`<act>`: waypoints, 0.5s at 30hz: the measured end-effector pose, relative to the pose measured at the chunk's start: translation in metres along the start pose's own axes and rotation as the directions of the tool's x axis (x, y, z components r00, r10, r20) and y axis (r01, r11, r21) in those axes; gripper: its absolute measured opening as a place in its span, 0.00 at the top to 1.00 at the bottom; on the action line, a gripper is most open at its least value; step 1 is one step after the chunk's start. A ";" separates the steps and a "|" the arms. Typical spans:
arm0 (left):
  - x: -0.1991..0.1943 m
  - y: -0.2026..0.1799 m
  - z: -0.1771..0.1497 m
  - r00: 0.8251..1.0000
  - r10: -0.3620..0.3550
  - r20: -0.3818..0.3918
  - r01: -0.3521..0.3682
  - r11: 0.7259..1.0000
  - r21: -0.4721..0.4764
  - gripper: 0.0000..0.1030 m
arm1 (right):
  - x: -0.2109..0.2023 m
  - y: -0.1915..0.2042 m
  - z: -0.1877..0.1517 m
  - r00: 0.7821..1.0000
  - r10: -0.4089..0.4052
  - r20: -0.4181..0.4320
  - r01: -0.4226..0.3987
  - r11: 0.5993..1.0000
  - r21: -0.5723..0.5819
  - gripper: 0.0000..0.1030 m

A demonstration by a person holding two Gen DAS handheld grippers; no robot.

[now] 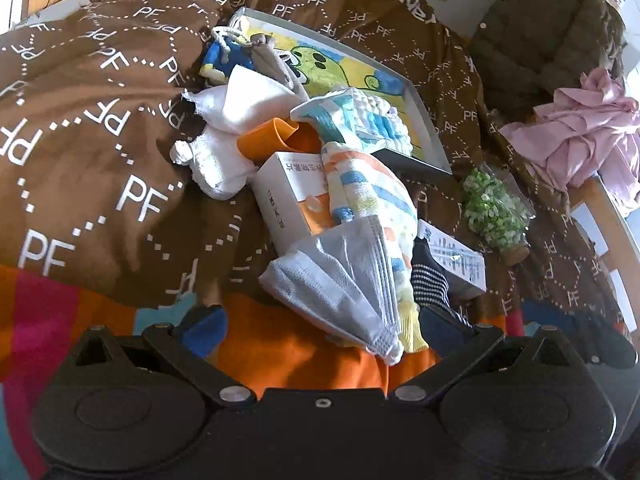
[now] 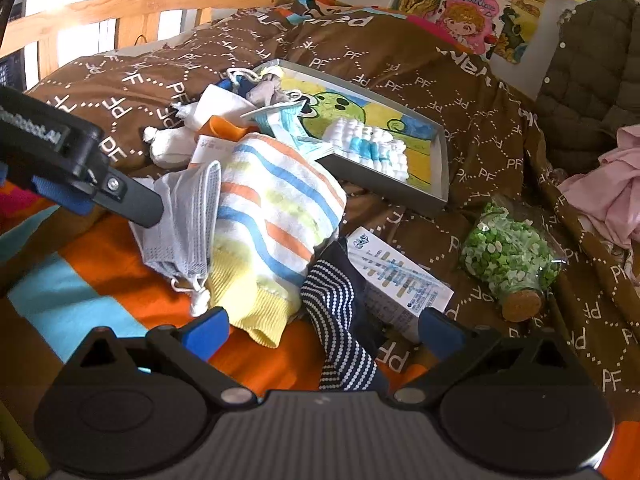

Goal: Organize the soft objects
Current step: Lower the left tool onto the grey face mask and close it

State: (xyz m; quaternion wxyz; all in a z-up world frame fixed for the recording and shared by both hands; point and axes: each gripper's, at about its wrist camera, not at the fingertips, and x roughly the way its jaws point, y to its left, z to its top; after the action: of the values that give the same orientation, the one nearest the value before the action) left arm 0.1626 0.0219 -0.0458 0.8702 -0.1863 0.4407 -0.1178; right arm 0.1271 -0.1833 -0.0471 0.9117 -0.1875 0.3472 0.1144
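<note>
A pile of soft things lies on the brown bedspread (image 1: 100, 140). On top is a grey face mask (image 1: 344, 292) (image 2: 184, 220) over a striped towel-like cloth (image 1: 372, 196) (image 2: 276, 208) with a yellow cuff. A navy dotted sock (image 2: 340, 320) (image 1: 432, 284) lies beside it. My left gripper (image 1: 324, 328) is open, with the mask's lower end between its blue fingertips. In the right wrist view one left finger (image 2: 136, 204) touches the mask's edge. My right gripper (image 2: 324, 330) is open around the sock and the yellow cuff.
A grey tray (image 1: 424, 120) (image 2: 440, 168) with a cartoon lining holds a white-blue knobbly cloth (image 2: 372, 148). Nearby are a white cloth (image 1: 216, 160), an orange cup (image 1: 280, 140), two cartons (image 1: 288, 200) (image 2: 396, 280), a corked jar of green bits (image 2: 508, 256) and pink fabric (image 2: 612, 192).
</note>
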 end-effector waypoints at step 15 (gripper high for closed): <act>0.028 0.001 0.004 1.000 0.003 0.020 -0.002 0.999 -0.033 0.10 | 0.025 0.013 0.006 0.997 0.028 0.068 -0.026 0.999 -0.030 0.01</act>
State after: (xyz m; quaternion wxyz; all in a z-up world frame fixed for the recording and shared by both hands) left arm 0.1820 0.0131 -0.0639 0.8715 -0.2013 0.4340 -0.1074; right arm 0.1444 -0.1671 -0.0630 0.9187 -0.1920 0.3165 0.1379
